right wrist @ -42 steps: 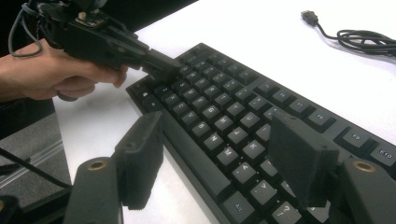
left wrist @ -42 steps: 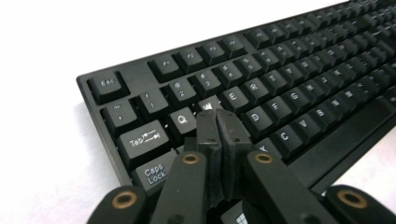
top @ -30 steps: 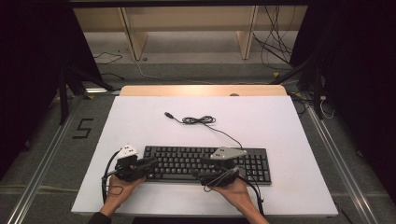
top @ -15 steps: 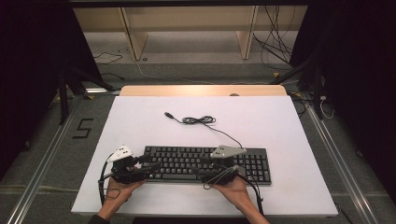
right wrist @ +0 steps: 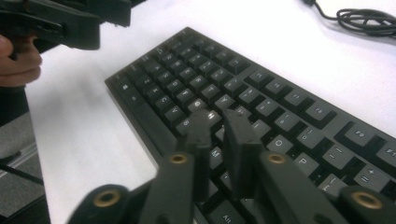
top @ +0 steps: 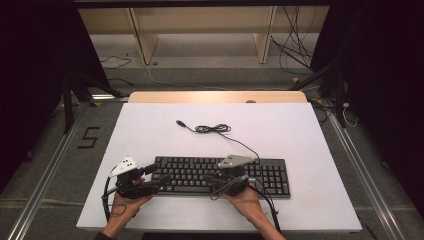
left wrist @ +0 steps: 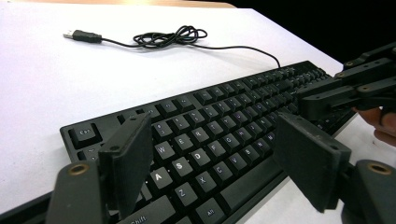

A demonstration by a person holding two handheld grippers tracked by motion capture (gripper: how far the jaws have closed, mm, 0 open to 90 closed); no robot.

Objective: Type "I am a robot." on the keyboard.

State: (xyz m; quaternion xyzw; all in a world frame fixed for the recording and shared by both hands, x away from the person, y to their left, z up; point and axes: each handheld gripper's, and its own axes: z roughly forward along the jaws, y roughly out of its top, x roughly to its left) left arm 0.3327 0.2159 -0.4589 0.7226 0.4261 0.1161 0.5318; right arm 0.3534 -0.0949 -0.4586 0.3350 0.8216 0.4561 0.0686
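The white table carried the black keyboard at its 6 o'clock edge, its cable coiled toward 12 o'clock. Over the preceding second the left gripper had shifted toward 9 o'clock, to the keyboard's left end, jaws spread wide and empty. The right gripper, nearly closed and holding nothing, hovered over the middle keys, probably about to press one.

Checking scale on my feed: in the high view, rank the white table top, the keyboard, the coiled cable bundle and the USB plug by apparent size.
Largest to smallest:
1. white table top
2. keyboard
3. coiled cable bundle
4. USB plug
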